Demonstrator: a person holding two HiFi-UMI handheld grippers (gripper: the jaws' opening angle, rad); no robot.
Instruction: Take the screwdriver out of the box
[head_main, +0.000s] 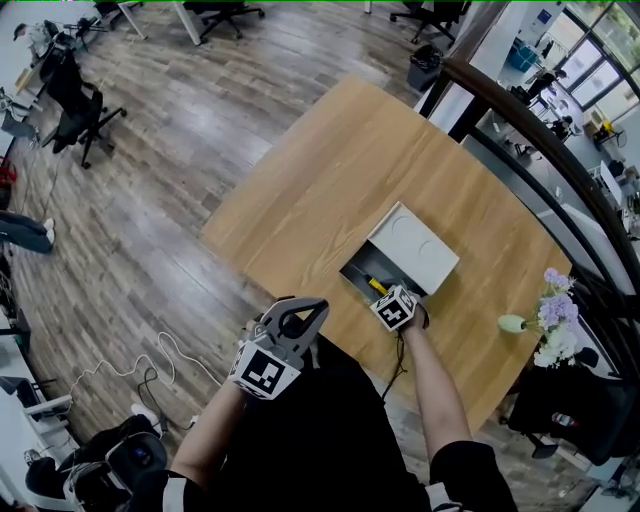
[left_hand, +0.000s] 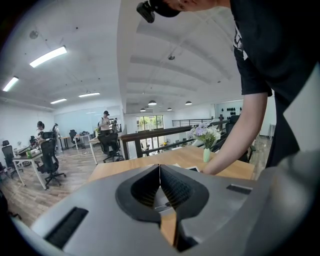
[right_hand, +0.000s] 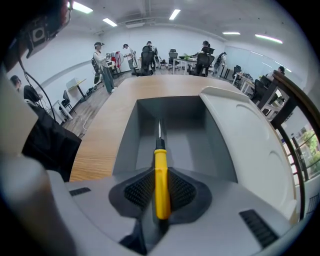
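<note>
The left gripper (left_hand: 160, 170) hangs just off the near edge of the table (head_main: 320, 180), at about 8 o'clock from the box (head_main: 347, 268). Its jaws are pressed together on nothing, and it is well apart from the work.

The grey box lies open, with its white lid (head_main: 415, 245) swung back toward 2 o'clock. The one thing seen inside is the screwdriver (right_hand: 160, 170). Its yellow handle is at the box's near end, and the steel shaft runs straight away toward 12 o'clock in the right gripper view, along the box's length.

The right gripper (right_hand: 160, 187) reaches steeply down into that near end. It is clamped on the handle with a pad on either side, so the tool's long axis lies in line with the jaws. It is by far the nearer gripper.

The grasp looks made, but the tool is not yet out of the box. The lift probably calls for a pull up and back toward 6 o'clock, keeping the shaft off the box walls.

At 4 o'clock from the box, near the table's right edge, stands a vase (head_main: 512, 323) of flowers, well apart.
</note>
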